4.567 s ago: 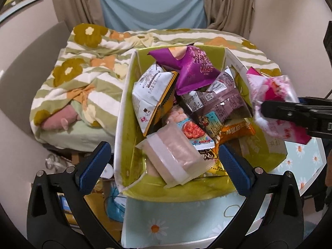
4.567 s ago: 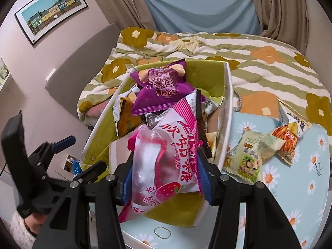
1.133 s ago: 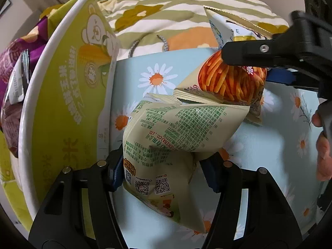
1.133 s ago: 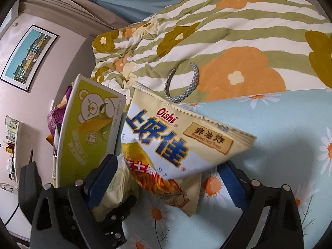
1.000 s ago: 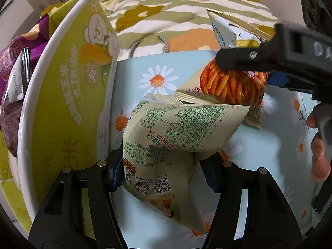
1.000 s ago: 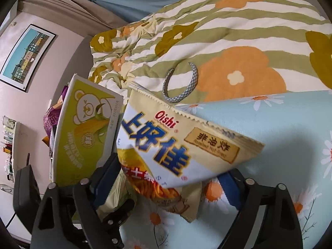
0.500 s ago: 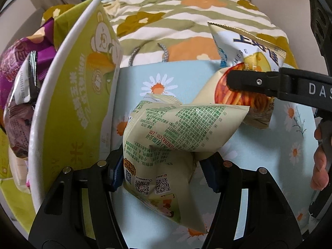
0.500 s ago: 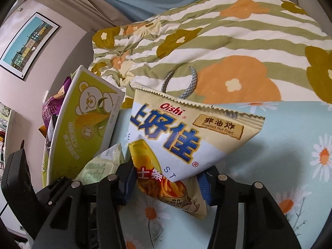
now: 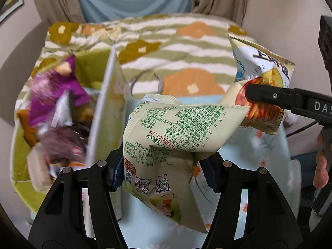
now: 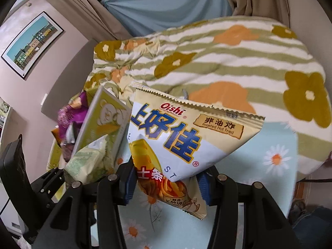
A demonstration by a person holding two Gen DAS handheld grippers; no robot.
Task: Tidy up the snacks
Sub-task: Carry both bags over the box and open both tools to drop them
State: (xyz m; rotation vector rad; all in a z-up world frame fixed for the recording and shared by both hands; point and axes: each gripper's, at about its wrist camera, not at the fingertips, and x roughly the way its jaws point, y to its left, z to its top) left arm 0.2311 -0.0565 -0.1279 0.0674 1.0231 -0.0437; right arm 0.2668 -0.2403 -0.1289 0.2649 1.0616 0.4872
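The left tongs (image 9: 164,170) are clamped on a pale green snack bag (image 9: 176,132), its back panel of green print and QR codes facing the camera; the bag is held clear of the desk (image 9: 267,155), which wears a light blue cloth with daisies. In the left wrist view the green bag fills the middle, and at about nine o'clock from it stands the yellow-green carton (image 9: 105,112), its white-edged wall upright between the bag and the snacks already inside. Those snacks are blurred — a purple packet (image 9: 56,89) toward ten o'clock and a brownish one below it can be made out, little more.

The right tongs (image 10: 166,184) pinch the Oishi chip bag (image 10: 184,137) near its lower part. Their jaws have just been closing, with the bag between them, and now the blue pads press it from both sides. The bag's white upper half with blue characters leans toward one o'clock and it, too, hangs above the desk. In the left wrist view the same bag sits at two o'clock, crossed by one black arm of the right tongs, with the person's fingers (image 9: 321,166) at the far right edge.

Behind the desk, at twelve o'clock — a bed under a green-striped quilt (image 10: 228,62) with orange and olive flowers, and a framed picture (image 10: 31,45) on the wall at ten o'clock in the right wrist view.
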